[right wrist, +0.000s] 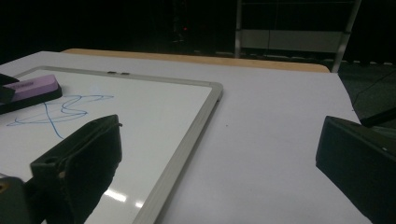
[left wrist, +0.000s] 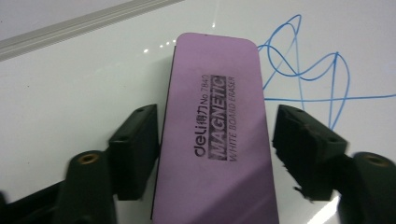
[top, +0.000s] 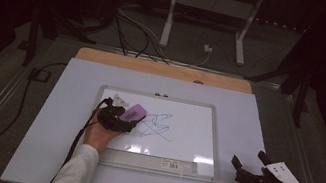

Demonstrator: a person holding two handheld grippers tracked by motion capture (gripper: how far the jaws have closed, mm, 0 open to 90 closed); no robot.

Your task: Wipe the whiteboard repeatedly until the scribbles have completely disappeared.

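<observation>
One purple eraser [left wrist: 212, 135], a rounded slab stamped "MAGNETIC", lies on my whiteboard [top: 195, 127] left of the blue scribble [top: 157, 126]. My left gripper [left wrist: 215, 140] straddles it, jaws released; my right gripper [top: 252, 165] gapes empty, near right.

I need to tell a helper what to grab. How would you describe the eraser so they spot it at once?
Find the whiteboard lying on the table. At its left part, beside the blue scribble, lies the eraser: a flat purple block with black print, between the jaws of the left hand-held gripper.

Left gripper [left wrist: 212, 154] parted; right gripper [right wrist: 219, 172] gapes wide.
</observation>
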